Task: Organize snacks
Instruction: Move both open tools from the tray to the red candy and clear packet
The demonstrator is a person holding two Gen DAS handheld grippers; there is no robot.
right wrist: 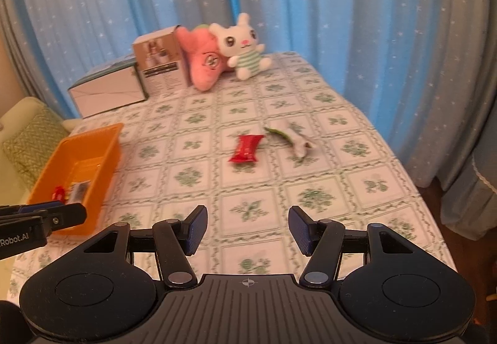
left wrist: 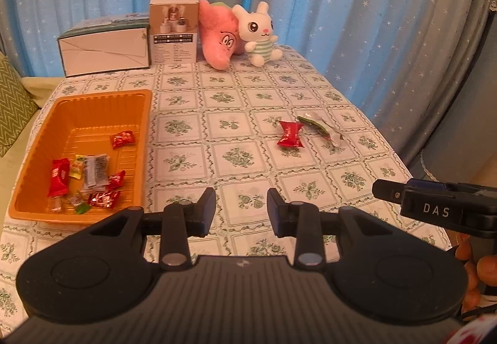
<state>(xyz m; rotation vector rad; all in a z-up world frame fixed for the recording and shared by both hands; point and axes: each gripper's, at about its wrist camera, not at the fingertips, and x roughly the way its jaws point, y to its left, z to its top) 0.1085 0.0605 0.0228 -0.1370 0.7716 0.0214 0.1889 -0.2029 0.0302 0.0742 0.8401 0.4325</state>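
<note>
An orange tray (left wrist: 93, 101) sits at the table's left and holds several wrapped snacks (left wrist: 90, 176). It also shows in the right wrist view (right wrist: 102, 142). A red snack packet (left wrist: 290, 134) and a green-and-white packet (left wrist: 323, 128) lie on the tablecloth at mid right; both show in the right wrist view, the red one (right wrist: 247, 148) and the green-and-white one (right wrist: 292, 140). My left gripper (left wrist: 241, 212) is open and empty above the near table, right of the tray. My right gripper (right wrist: 248, 229) is open and empty, short of the red packet.
Two boxes (left wrist: 107, 47) (left wrist: 174, 30), a pink plush (left wrist: 219, 36) and a white rabbit plush (left wrist: 259, 33) stand at the table's far edge. Blue curtains hang behind. A green cushion (left wrist: 12, 101) lies left of the table. The table's right edge drops off near the packets.
</note>
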